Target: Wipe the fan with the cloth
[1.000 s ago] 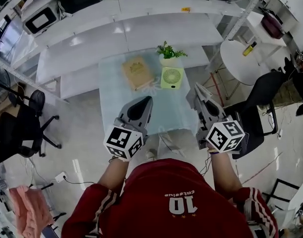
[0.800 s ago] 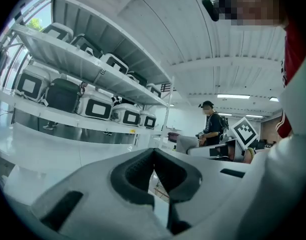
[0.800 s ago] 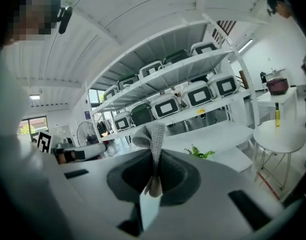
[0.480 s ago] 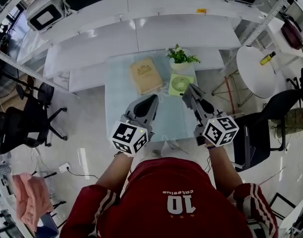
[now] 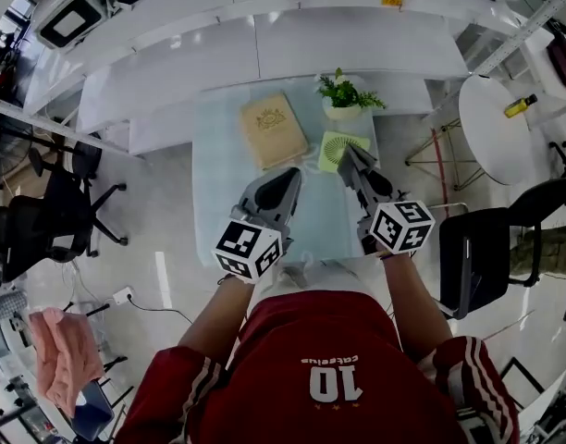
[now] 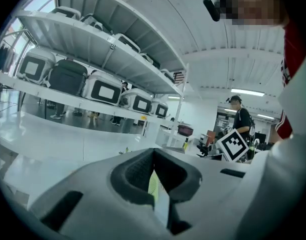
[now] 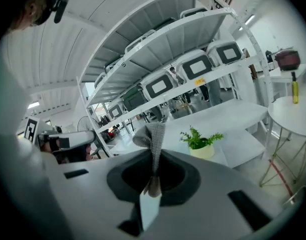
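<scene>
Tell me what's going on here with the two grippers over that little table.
A person holds a gripper in each hand above a small glass table. The right gripper is clamped on a grey cloth, its tip over the green fan beside a potted plant. The left gripper hangs nearby, jaws together, empty. Whether the cloth touches the fan can't be told.

fan point(image 5: 341, 150): plant point(image 5: 346, 92) close behind | book point(image 5: 274, 129) just left | table point(image 5: 218, 211) near half bare
</scene>
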Available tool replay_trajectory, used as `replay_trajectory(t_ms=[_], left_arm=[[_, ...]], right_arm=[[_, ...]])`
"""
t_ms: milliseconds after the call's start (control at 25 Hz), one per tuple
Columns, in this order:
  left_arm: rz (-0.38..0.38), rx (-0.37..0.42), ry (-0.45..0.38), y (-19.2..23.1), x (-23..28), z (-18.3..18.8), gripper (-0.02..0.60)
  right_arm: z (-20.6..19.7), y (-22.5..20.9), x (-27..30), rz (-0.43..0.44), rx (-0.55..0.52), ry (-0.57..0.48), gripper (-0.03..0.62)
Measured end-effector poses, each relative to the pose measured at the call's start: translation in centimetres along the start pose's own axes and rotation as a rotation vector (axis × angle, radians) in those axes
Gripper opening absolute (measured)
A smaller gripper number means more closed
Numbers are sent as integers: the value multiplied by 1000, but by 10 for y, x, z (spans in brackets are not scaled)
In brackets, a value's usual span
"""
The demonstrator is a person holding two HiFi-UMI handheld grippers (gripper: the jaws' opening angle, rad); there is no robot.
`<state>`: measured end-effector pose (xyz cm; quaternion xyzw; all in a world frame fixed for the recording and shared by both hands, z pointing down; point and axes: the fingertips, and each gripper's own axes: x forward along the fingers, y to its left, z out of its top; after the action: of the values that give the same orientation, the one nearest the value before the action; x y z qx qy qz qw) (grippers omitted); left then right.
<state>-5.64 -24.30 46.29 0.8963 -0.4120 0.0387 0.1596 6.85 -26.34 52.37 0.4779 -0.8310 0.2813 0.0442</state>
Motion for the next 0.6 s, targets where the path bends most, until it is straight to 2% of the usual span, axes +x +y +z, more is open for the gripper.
replay_trajectory(t_ms=[200,400,600], left_arm=[[17,-15,16,14,15,-14,3],[17,26,56,25,26,-27,3],[30,-10,58,33,27,-31,3]], right_arm=[[-19,-14,29,6,3,31,18],[-36,-26,54,7,0,73,18],[-52,-40,78,-7,10,112,18]])
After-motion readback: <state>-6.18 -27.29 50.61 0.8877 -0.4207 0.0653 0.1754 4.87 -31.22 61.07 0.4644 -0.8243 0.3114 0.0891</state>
